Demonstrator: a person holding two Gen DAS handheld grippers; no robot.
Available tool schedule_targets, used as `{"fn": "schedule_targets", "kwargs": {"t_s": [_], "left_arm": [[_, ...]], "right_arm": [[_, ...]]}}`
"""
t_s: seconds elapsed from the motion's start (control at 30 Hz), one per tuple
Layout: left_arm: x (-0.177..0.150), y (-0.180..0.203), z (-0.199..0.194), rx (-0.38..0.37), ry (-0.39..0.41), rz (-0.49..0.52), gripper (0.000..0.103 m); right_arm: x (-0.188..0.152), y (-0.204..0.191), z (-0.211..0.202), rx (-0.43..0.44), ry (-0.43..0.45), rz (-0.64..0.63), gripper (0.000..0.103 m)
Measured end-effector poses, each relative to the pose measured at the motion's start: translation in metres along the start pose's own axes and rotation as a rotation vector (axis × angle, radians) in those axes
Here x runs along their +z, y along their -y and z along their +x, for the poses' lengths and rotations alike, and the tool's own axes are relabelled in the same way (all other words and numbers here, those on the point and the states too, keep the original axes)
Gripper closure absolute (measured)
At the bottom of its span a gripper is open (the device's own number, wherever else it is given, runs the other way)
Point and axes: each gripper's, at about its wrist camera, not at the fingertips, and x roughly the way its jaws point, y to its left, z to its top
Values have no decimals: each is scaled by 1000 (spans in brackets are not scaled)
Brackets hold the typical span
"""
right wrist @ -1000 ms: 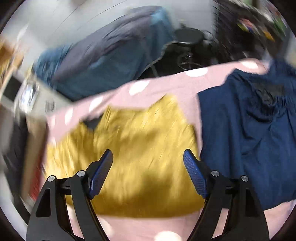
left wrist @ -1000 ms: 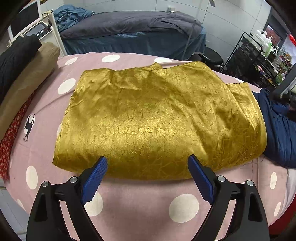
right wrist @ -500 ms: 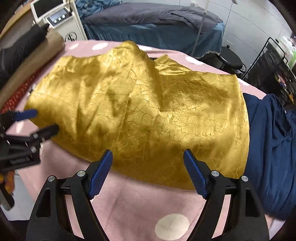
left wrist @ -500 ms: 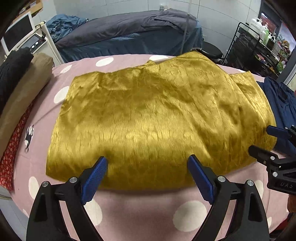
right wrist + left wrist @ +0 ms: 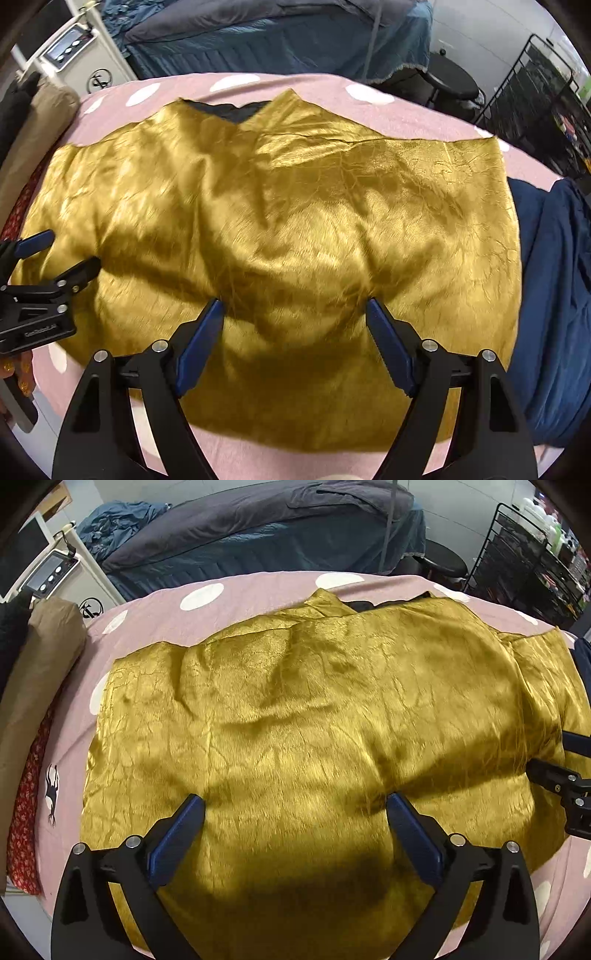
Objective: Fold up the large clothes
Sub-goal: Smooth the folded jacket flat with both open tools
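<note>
Two grippers hover over one golden garment (image 5: pixel 314 720) that lies spread on the pink polka-dot table (image 5: pixel 258 590). We see a shiny, satin-like cloth, crinkled all over with fine creases and a few soft ridges across its middle. Its long axis runs left to right across both wrist views, and a dark-lined neck opening (image 5: pixel 232 109) sits at the far edge, pointing away from us. Our left gripper (image 5: pixel 295 812) has its jaws spread wide with nothing between them, the blue pads over the near part of the cloth; whether they touch it we cannot tell. Our right gripper (image 5: pixel 295 314) likewise holds its jaws wide and grips nothing, with the near hem lying below them. A navy garment (image 5: pixel 546 277) lies bunched to the right of the right jaws, just beside the golden cloth's edge.
</note>
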Motion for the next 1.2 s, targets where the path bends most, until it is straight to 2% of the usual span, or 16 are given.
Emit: {"fn": "schedule_targets", "kwargs": {"t_s": [0.17, 0.23, 0.57, 1.1, 1.2], "left_arm": [[13, -2, 15, 2, -16, -7, 6], [17, -1, 21, 2, -24, -6, 5], [23, -3, 39, -11, -26, -8, 5], [23, -1, 35, 1, -21, 7, 5], [22, -2, 25, 0, -7, 15, 5]], "right_arm": [[12, 2, 20, -11, -41, 33, 20], [15, 3, 27, -20, -53, 43, 16], [21, 10, 48, -20, -68, 67, 6], [25, 13, 48, -10, -88, 76, 6], [25, 13, 31, -9, -37, 82, 6]]}}
